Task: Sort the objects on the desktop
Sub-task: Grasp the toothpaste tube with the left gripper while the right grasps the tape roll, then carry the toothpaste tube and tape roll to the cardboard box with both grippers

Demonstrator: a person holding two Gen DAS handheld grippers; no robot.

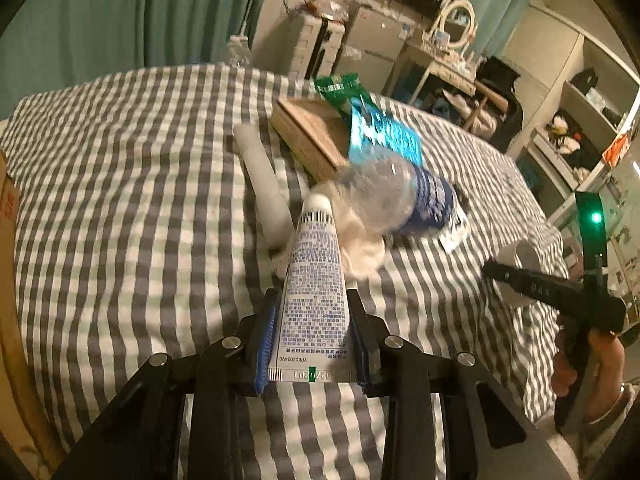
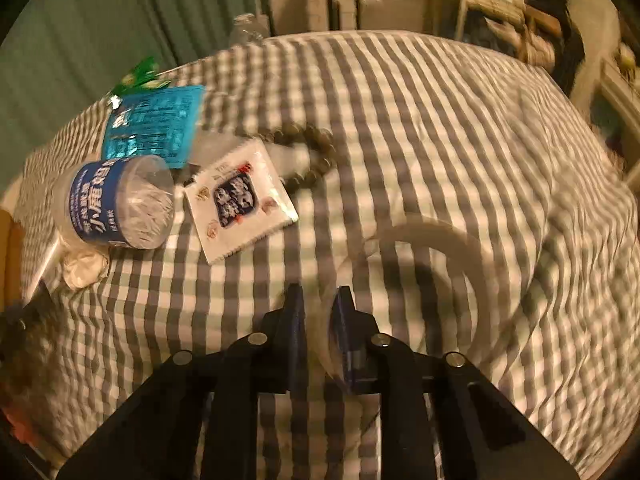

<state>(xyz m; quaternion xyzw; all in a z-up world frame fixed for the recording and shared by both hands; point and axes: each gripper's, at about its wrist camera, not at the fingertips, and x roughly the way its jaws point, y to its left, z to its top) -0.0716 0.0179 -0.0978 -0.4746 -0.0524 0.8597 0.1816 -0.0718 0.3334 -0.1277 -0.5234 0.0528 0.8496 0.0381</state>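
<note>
My left gripper (image 1: 314, 312) is shut on a white tube with blue print (image 1: 316, 264), whose cap points away over the checked cloth (image 1: 120, 200). Just beyond the cap lie a clear jar with a blue label (image 1: 404, 196), on its side, and a white wad (image 1: 362, 250). In the right wrist view my right gripper (image 2: 318, 312) has its jaws close together on the near rim of a white tape ring (image 2: 448, 236); the picture is blurred. The left wrist view shows the right gripper (image 1: 500, 274) at the ring (image 1: 520, 256), held by a hand (image 1: 576, 364).
A white roll (image 1: 264, 184), a wooden box (image 1: 312, 136), a blue packet (image 1: 384, 136) and a green packet (image 1: 340, 88) lie further back. A white sachet (image 2: 240, 200) and a bead string (image 2: 312, 152) lie near the jar (image 2: 116, 204). The table's edge drops off at the right.
</note>
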